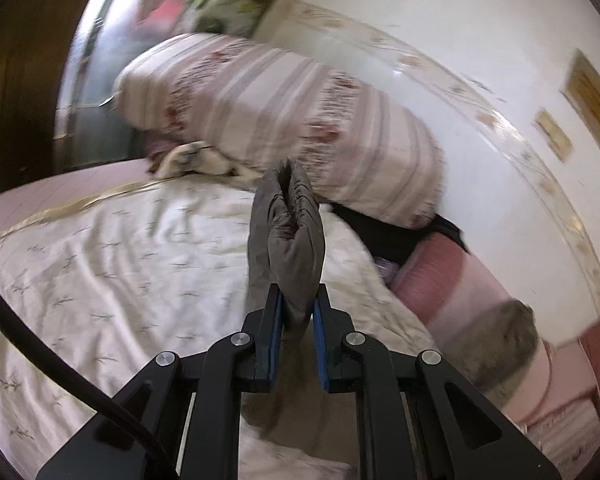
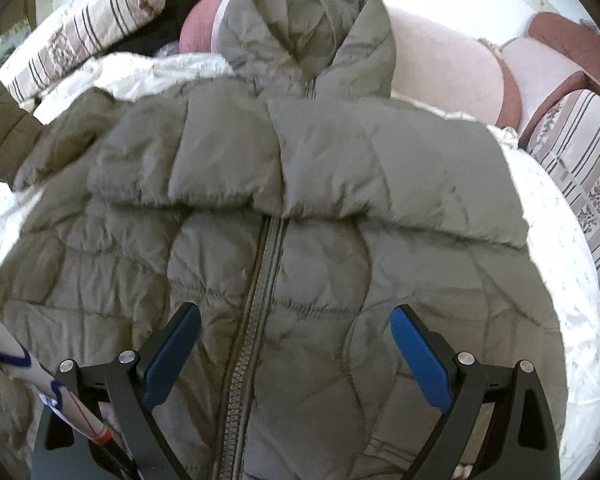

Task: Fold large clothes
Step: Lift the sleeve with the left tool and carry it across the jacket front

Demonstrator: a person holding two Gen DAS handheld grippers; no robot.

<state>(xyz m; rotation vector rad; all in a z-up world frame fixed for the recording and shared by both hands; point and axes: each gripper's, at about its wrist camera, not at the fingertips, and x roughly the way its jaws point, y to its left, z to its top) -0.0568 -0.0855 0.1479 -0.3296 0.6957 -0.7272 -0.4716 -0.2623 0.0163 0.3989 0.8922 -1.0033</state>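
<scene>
A grey-green quilted puffer jacket (image 2: 300,208) lies front up on the bed, zipper running down its middle and hood toward the pillows. Its left sleeve cuff (image 2: 0,136) is raised at the far left. My right gripper (image 2: 296,312) is open, hovering over the jacket's lower front, one finger on each side of the zipper. My left gripper (image 1: 296,292) is shut on the elastic sleeve cuff (image 1: 288,236), which stands up between the blue pads above the bed. The left wrist view is motion-blurred.
The bed has a white floral cover (image 1: 100,264). A striped pink pillow (image 1: 284,116) and a pink bolster (image 1: 452,280) lie at the head by the white wall. Another striped pillow (image 2: 580,160) lies at the right. A dark cable (image 1: 40,344) crosses the lower left.
</scene>
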